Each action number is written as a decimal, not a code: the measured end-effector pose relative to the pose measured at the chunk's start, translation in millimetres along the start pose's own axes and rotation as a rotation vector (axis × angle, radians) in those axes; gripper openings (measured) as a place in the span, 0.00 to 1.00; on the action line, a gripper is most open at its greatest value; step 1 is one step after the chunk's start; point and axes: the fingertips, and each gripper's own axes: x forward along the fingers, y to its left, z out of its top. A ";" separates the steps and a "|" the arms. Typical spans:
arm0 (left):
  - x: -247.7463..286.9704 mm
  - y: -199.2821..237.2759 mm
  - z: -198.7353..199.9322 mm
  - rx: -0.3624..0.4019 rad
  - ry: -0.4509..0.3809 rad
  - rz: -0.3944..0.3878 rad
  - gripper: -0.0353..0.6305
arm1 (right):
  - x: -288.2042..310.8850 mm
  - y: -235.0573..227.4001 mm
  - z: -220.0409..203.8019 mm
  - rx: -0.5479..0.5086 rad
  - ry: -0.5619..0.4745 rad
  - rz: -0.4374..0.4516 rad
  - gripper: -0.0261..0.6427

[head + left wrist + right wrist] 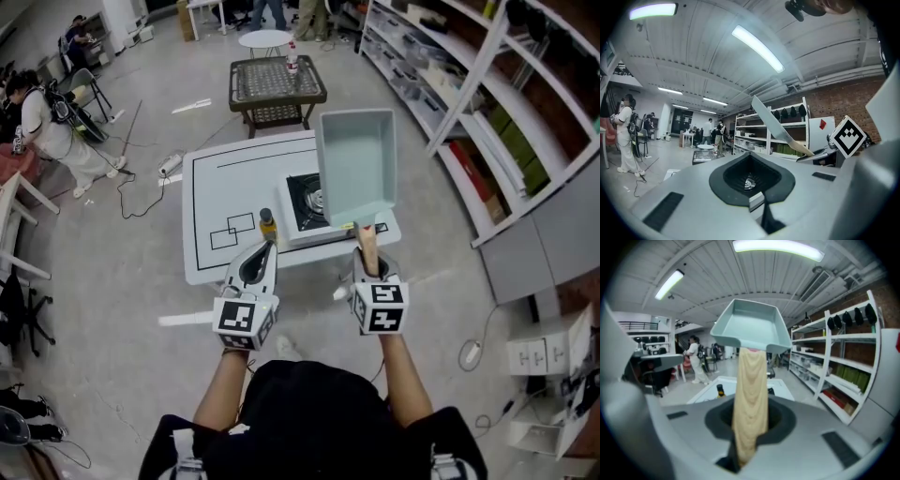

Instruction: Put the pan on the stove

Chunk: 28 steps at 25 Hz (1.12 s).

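Pan, pale and square, hangs right of centre in the head view, over the stove on the white desk. The right tongs pinch its wooden handle. In the left gripper view, the left tongs are pressed together, empty, and the pan shows edge-on at centre. In the right gripper view, the handle runs up the middle to the tilted pan.

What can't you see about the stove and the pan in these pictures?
Stove: in the head view the raised pan covers its right side; lit or not, cannot tell.
Right gripper view: the pan's wooden handle hides nearly all of the stove.
Left gripper view: the pan shows edge-on, so its inside is hidden.
Bottle: label too small to read in the head view.
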 end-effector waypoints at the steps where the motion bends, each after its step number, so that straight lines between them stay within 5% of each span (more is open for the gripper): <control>1: 4.4 6.9 1.1 0.000 0.002 -0.008 0.09 | 5.9 2.7 2.6 0.002 0.005 -0.005 0.13; 13: 40.2 42.9 -15.2 -0.004 0.039 -0.096 0.09 | 54.5 16.4 4.3 0.011 0.052 -0.054 0.14; 28: 80.5 46.3 -26.2 -0.013 0.070 -0.072 0.09 | 109.0 -14.0 -16.7 -0.004 0.169 -0.041 0.14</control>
